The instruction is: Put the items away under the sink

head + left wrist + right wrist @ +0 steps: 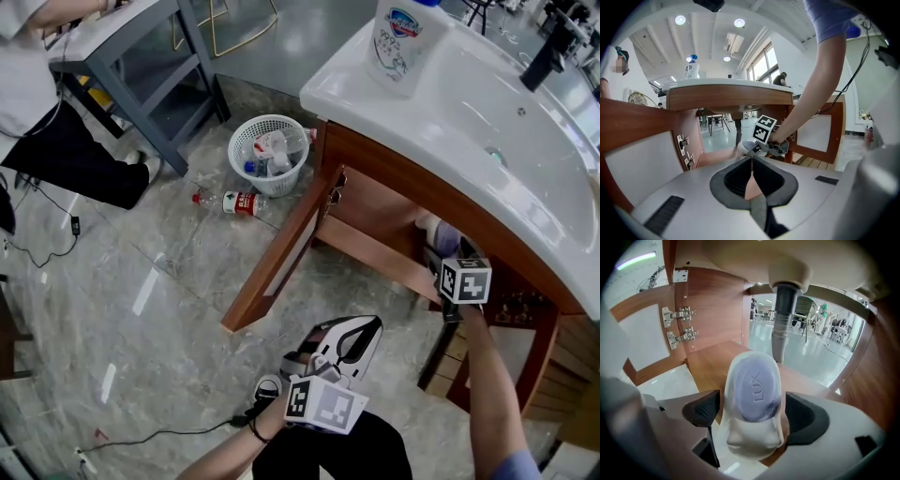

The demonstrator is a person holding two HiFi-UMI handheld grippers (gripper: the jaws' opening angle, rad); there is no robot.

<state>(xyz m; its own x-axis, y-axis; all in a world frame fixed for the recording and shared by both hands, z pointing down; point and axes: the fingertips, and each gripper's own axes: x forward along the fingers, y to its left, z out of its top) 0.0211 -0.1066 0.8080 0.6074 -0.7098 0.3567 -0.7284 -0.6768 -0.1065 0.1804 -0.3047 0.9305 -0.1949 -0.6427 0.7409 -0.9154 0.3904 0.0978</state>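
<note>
Lilac soap bar (pixel 753 389) in its white dish (pixel 752 441), clamped at the dish's sides by my right gripper (pixel 752 409) under the sink (pixel 506 112), drain pipe (pixel 783 319) at 12 o'clock, looks light but slick, so hold the dish, not the soap; left gripper (pixel 751 164) closed, empty.

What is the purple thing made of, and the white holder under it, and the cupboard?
Purple bar: looks like soap, matte and waxy, with LUX pressed into it.
White holder: probably smooth plastic or ceramic, slightly glossy; I cannot tell which.
Cupboard: reddish-brown wood or wood-look board, with faint grain.
</note>
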